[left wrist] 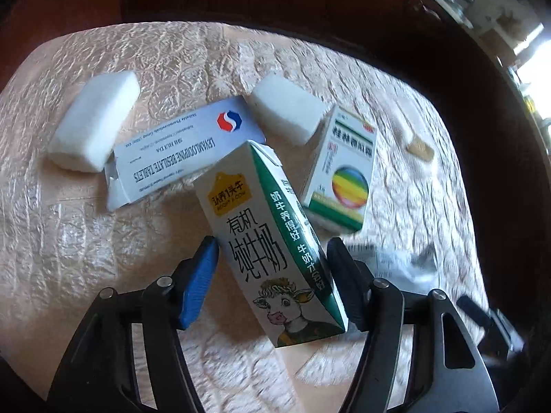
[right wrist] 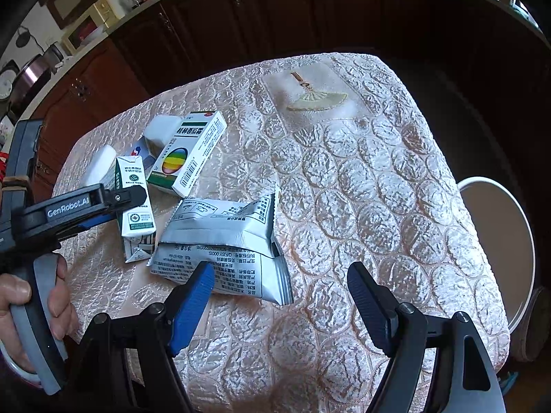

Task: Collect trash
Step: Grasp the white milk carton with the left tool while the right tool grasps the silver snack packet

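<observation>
A white and green milk carton (left wrist: pixel 272 241) with a cartoon cow stands on the table (right wrist: pixel 344 172). My left gripper (left wrist: pixel 272 241) is open around it. Its blue pad (left wrist: pixel 199 278) and black pad (left wrist: pixel 344 285) sit close beside the carton's sides, with thin gaps. From the right wrist view, the left gripper's black finger (right wrist: pixel 124 197) crosses the carton (right wrist: pixel 136 220). My right gripper (right wrist: pixel 279 268) hangs open over the near edge of a silver snack wrapper (right wrist: pixel 224 237) and holds nothing.
A rainbow-ball medicine box (right wrist: pixel 187 153), a blue and white tablet box (left wrist: pixel 179 151) and two white foam blocks (left wrist: pixel 93 120) (left wrist: pixel 286 110) lie behind the carton. A white-rimmed bin (right wrist: pixel 496 241) stands off the table's right edge. A hand (right wrist: pixel 20 296) holds the left gripper's handle. Dark cabinets (right wrist: pixel 275 7) run behind.
</observation>
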### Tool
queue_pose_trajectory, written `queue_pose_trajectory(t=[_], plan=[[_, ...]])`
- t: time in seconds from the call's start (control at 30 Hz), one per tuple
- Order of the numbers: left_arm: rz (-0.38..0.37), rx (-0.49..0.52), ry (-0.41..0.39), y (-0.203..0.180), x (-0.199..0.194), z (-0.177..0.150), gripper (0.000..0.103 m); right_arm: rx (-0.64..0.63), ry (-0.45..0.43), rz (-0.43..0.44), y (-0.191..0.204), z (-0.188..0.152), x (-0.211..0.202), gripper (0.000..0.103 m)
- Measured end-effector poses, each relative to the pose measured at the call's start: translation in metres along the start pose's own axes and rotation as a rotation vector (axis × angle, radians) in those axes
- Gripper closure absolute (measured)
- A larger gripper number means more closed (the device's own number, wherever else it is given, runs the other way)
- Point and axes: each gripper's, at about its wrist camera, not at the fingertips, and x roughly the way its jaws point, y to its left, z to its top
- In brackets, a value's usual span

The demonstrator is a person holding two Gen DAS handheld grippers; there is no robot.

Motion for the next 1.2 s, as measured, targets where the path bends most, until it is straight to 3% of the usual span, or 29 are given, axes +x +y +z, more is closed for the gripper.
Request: queue_pose_trajectory(t=[0.17, 0.27, 0.5, 0.77, 0.9, 1.0, 1.2], plan=[[0.073, 0.21, 0.078, -0.002, -0.016, -0.004, 0.042, -0.018, 0.03, 0.02, 0.003, -0.003, 0.003, 0.026], [0.135, 0.291, 0.058, 0.001, -0.023, -0.008, 0.042, -0.047, 0.059, 0.0, 0.005, -0.006, 0.005, 0.026], [0.164, 0.304, 0.048, 0.008, -0.01, -0.019, 0.042, -0.114, 0.117, -0.14, -0.001, -0.004, 0.019, 0.026], [0.132, 0.254, 0.052, 0.008, -0.006, -0.011, 0.042, -0.083, 0.026, -0.276, -0.009, 0.049, 0.046, 0.026], [0.112, 0.223, 0.067, 0.011, -0.004, -0.008, 0.042, 0.032, 0.002, -0.244, -0.021, 0.075, 0.058, 0.026], [0.106, 0.224, 0.062, 0.01, -0.002, -0.008, 0.042, 0.126, -0.007, -0.139, -0.026, 0.07, 0.044, 0.026], [0.098, 0.216, 0.044, 0.01, -0.001, -0.008, 0.042, 0.161, -0.035, -0.038, -0.007, 0.059, 0.018, 0.023]])
